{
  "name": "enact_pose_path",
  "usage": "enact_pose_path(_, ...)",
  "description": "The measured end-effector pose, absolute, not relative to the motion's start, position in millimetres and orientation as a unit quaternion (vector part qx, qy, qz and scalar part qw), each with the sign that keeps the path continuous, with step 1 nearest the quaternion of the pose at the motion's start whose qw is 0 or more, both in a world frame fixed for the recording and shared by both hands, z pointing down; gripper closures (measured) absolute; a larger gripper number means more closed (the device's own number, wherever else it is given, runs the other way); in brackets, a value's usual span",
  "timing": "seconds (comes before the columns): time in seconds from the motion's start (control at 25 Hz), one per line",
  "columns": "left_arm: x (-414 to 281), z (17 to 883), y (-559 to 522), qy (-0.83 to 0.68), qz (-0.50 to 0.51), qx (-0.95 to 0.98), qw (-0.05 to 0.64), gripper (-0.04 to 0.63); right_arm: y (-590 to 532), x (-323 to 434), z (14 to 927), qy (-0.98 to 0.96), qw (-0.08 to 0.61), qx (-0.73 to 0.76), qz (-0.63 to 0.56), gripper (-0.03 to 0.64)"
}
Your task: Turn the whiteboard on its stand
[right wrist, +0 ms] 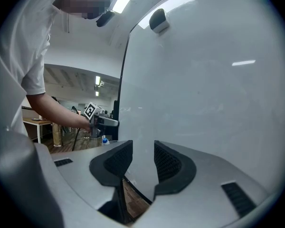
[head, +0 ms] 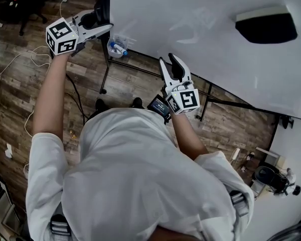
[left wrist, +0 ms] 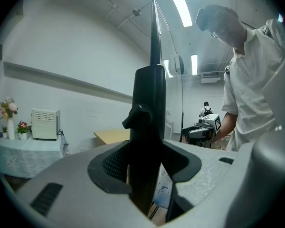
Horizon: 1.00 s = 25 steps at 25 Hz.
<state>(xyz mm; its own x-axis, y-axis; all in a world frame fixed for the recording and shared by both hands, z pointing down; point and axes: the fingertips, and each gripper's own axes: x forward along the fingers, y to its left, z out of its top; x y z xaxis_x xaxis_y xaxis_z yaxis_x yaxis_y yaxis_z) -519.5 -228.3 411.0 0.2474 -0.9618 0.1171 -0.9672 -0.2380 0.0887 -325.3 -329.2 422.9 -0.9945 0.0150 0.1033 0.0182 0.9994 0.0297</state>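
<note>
Right gripper (head: 169,60): nearest the person's body, pointing up at the lower edge of the large white whiteboard (head: 200,44).
Right jaws: part open, with a clear gap between the ribbed dark pads. The board's lower edge crosses that gap, and neither pad appears to press on it.
Left gripper (head: 101,20): farther out on a stretched arm, at the board's left side.
Left jaws: closed fairly wide on the black metal upright of the stand (left wrist: 149,127). The post fills the space between the pads, and a small lug juts from it.
Whiteboard: mounted on its stand, long axis running left to right ahead of both grippers. A black-and-white eraser (head: 266,24) clings to its face at the far right.
Deciding relation: the free lower edge lies directly before the right gripper, so that hand is probably the one to swing the board, with the left gripper steadying the stand.
</note>
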Motion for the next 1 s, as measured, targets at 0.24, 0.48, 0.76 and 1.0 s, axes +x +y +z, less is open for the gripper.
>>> enact_pose_path(0.24,-513,408,-230,-0.614,0.023,0.786,0.065,0.393,-333,-322,421,-0.999,0.044,-0.013,-0.014,0.479)
enact_pose_path(0.48,-517,403,-225,-0.618,0.026,0.784,0.063,0.393,-334,-323,420,-0.999,0.042,-0.014,-0.015,0.480)
enact_pose_path(0.76,-517,401,-225,-0.622,0.032,0.780,0.066,0.390,-335,-322,423,-0.999,0.043,-0.023,-0.011,0.482)
enact_pose_path(1.0,-522,393,-218,-0.627,0.033,0.776,0.063,0.390,-331,-323,418,-0.999,0.037,-0.025,-0.006,0.482)
